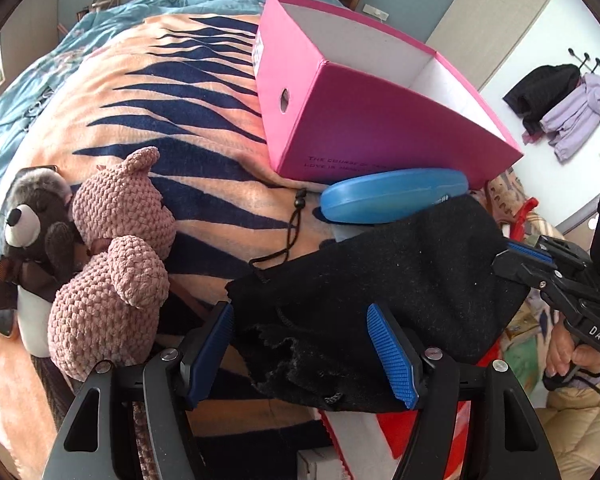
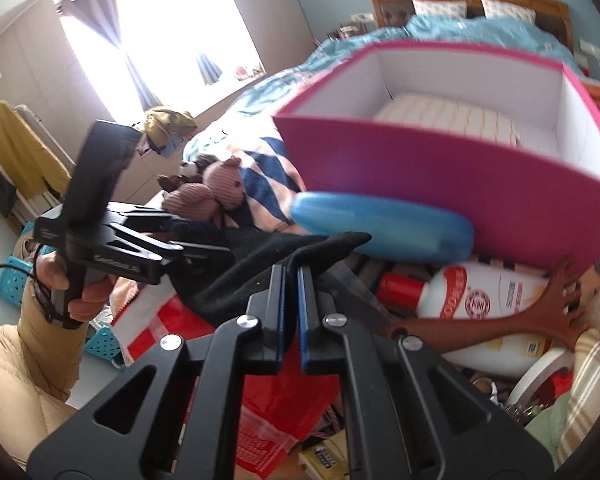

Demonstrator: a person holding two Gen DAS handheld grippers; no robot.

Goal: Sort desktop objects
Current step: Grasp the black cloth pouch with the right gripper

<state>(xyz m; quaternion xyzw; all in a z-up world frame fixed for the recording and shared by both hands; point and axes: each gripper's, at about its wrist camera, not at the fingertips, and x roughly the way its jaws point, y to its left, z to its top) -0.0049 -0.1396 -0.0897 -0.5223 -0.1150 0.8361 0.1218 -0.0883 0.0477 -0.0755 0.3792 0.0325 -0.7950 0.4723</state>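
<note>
A black cloth pouch (image 1: 380, 280) with a drawstring hangs between both grippers above the bed's edge. My left gripper (image 1: 300, 352) is open, its blue pads on either side of the pouch's frayed end. My right gripper (image 2: 291, 292) is shut on the pouch's (image 2: 260, 264) other end; it shows in the left wrist view (image 1: 512, 256) at the right. A blue oval case (image 1: 392, 196) lies behind the pouch, against an open pink box (image 1: 360, 120). The box (image 2: 440, 168) holds a striped item. A pink crocheted bear (image 1: 116, 256) and a grey plush toy (image 1: 32, 236) lie at the left.
The bed carries an orange and navy striped blanket (image 1: 160, 92). Below the bed's edge lie a white bottle with a red cap (image 2: 472, 300), a brown antler-shaped piece (image 2: 500, 320), scissors (image 2: 360, 296) and a red and white bag (image 2: 160, 332).
</note>
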